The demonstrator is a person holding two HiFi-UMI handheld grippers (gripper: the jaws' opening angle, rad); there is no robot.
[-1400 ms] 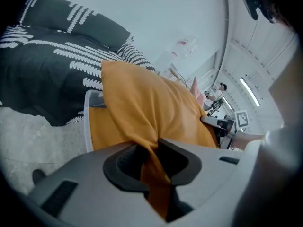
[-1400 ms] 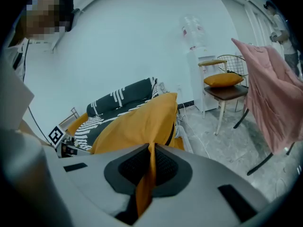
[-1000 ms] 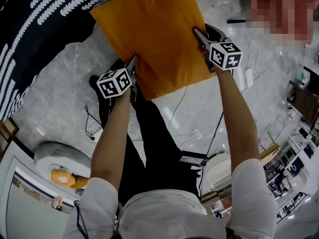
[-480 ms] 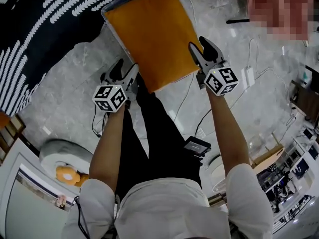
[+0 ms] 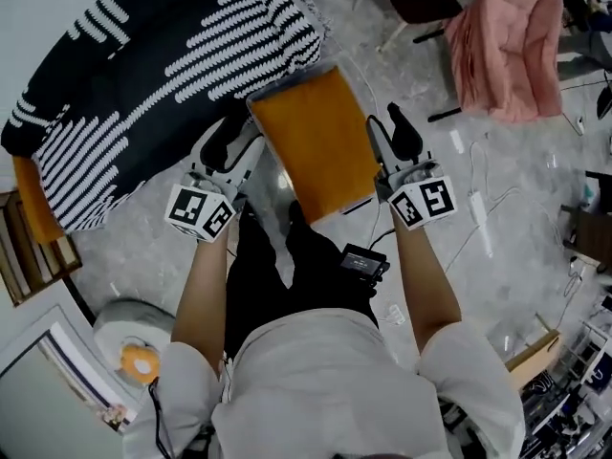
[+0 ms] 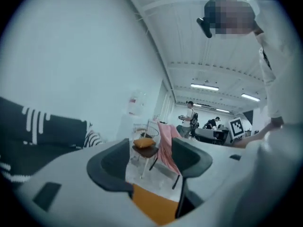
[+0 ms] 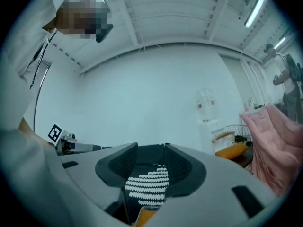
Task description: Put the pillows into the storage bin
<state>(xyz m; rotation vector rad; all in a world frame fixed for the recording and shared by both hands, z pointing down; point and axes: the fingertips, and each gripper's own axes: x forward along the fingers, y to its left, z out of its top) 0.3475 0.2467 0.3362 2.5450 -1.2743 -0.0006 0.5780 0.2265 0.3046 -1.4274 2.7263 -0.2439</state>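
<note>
An orange pillow (image 5: 316, 142) lies flat in a clear storage bin (image 5: 273, 97) on the floor, in the head view. My left gripper (image 5: 228, 140) hangs just left of the bin and my right gripper (image 5: 390, 134) just right of it; neither touches the pillow. The jaws of both are parted and closing, with nothing between them. In the left gripper view the pillow's edge (image 6: 151, 205) shows far below the gripper (image 6: 151, 162). The right gripper (image 7: 151, 167) frames only distant striped fabric (image 7: 147, 183). A second orange pillow (image 6: 143, 142) rests on a chair.
A black-and-white striped cover (image 5: 143, 84) spreads to the left of the bin. A pink cloth (image 5: 507, 51) hangs over a chair at the upper right. Cables (image 5: 478, 228) trail over the grey floor. People stand far off in the left gripper view.
The orange pillow, gripped at both sides a second ago, has dropped away into the bin. Both grippers have let go and stand clear of it.
</note>
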